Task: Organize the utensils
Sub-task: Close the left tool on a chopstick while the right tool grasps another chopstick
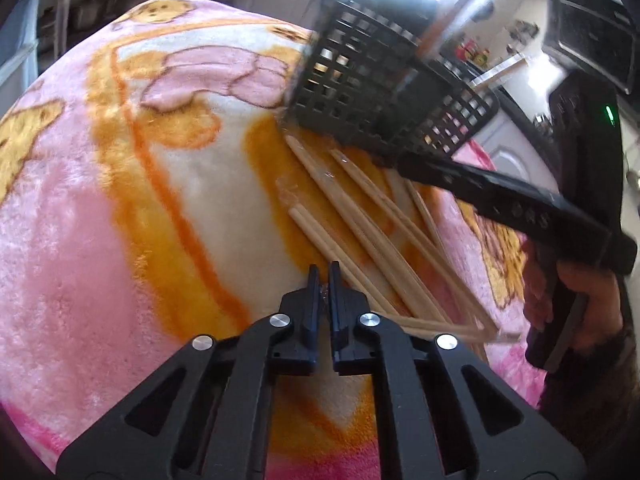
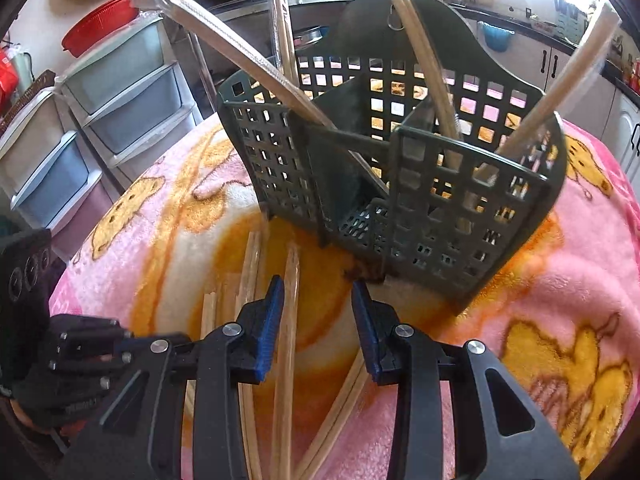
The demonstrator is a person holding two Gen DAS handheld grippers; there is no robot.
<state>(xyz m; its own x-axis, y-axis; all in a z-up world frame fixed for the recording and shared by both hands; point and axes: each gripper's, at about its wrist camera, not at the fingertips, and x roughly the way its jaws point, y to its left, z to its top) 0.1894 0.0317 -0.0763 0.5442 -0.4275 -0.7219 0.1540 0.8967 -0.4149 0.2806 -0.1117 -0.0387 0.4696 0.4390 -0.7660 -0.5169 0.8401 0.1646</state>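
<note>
A dark green basket with a grid of square holes stands on a worktop covered by a pink and orange blanket with cartoon figures. Inner walls split the basket into compartments, and several chopsticks lean out of them: a plastic-wrapped pair slants up and left from the left compartment, a pair rises from the middle toward the tall back panel, and another wrapped pair leans right from the right compartment. Loose chopsticks lie in a scattered fan on the blanket just in front of the basket, some crossing one another, their far ends close to its base. The right tool hovers over this pile with its blue-padded jaws spread apart and nothing between them; one chopstick lies on the blanket in the gap below. In the left wrist view the right tool shows as a dark bar reaching in from the right, near the basket and above the pile. The left tool sits low over the near ends of the loose chopsticks, its jaws drawn almost together with only a thin slit left; whether something is pinched in that slit I cannot tell. Plastic drawers stand behind the worktop at left.
</note>
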